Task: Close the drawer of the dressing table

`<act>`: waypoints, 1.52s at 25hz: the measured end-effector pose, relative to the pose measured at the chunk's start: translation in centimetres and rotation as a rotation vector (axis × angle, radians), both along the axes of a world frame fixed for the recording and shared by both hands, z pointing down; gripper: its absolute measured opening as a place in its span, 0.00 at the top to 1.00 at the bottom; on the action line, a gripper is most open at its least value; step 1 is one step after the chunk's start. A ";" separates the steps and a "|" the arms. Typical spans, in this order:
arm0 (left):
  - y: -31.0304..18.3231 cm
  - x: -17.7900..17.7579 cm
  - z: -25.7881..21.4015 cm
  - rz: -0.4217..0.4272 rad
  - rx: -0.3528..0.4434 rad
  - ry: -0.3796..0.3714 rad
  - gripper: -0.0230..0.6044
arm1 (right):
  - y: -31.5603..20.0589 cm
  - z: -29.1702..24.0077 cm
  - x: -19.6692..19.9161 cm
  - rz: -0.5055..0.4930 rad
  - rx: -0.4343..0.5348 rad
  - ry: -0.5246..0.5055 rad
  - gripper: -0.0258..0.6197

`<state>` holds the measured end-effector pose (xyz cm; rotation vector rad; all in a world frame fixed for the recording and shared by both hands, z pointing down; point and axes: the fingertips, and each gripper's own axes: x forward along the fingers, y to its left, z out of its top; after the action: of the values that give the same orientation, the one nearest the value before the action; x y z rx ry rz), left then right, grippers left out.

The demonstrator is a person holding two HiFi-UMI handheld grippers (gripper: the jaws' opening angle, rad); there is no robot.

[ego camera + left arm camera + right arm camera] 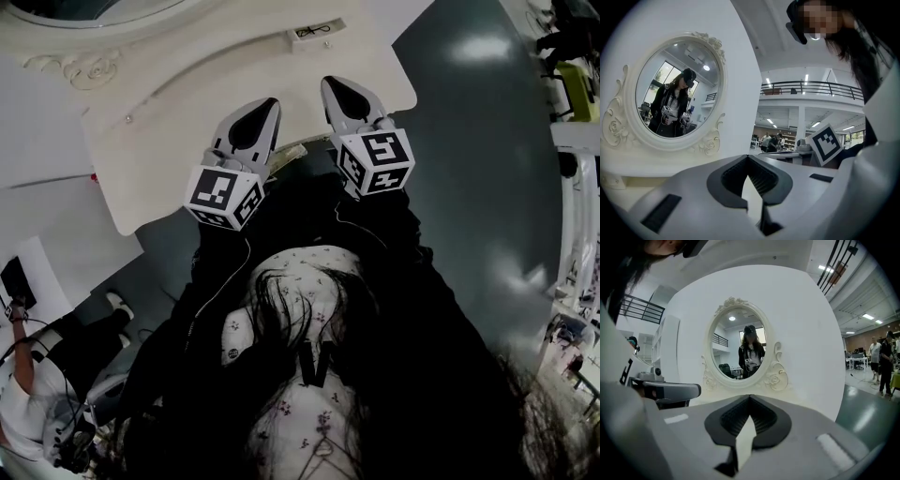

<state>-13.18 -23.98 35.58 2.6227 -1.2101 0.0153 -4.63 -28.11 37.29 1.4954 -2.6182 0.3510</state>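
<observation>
The white dressing table (159, 141) fills the top of the head view, and its oval mirror (677, 91) (743, 345) faces both gripper views. Under the tabletop's front edge a thin pale strip (287, 153) shows between the grippers; I cannot tell whether it is the drawer front or how far out it stands. My left gripper (266, 105) (748, 157) hovers over the tabletop's front part, shut with nothing in it. Just to its right, my right gripper (335, 86) (750, 397) is also shut and holds nothing. The rest of the drawer is hidden below the tabletop.
A small label-like item (314, 33) lies at the back of the tabletop. White panels (47, 178) stand to the left, and a seated person (37, 375) is at the lower left. Grey-green floor (487, 141) spreads to the right, with furniture (577, 187) at the far right edge.
</observation>
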 end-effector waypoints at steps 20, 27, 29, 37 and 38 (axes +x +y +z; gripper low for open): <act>-8.0 7.6 4.0 -0.098 -0.017 -0.034 0.96 | -12.0 8.0 6.5 -0.145 -0.116 0.100 0.95; -9.9 8.4 4.6 -0.155 -0.053 -0.051 0.96 | -15.5 14.2 6.1 -0.230 -0.225 0.141 0.95; -10.4 8.3 4.8 -0.168 -0.056 -0.063 0.96 | -16.3 15.5 5.9 -0.237 -0.257 0.134 0.95; -11.7 7.6 5.5 -0.215 -0.080 -0.080 0.96 | -17.7 18.7 5.0 -0.277 -0.334 0.171 0.95; -11.8 7.5 5.6 -0.218 -0.082 -0.081 0.96 | -17.7 19.0 4.9 -0.283 -0.348 0.171 0.89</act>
<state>-5.72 -35.76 41.20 2.4280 -1.4842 0.1297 0.24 -45.77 56.30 0.9863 -2.4304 0.5832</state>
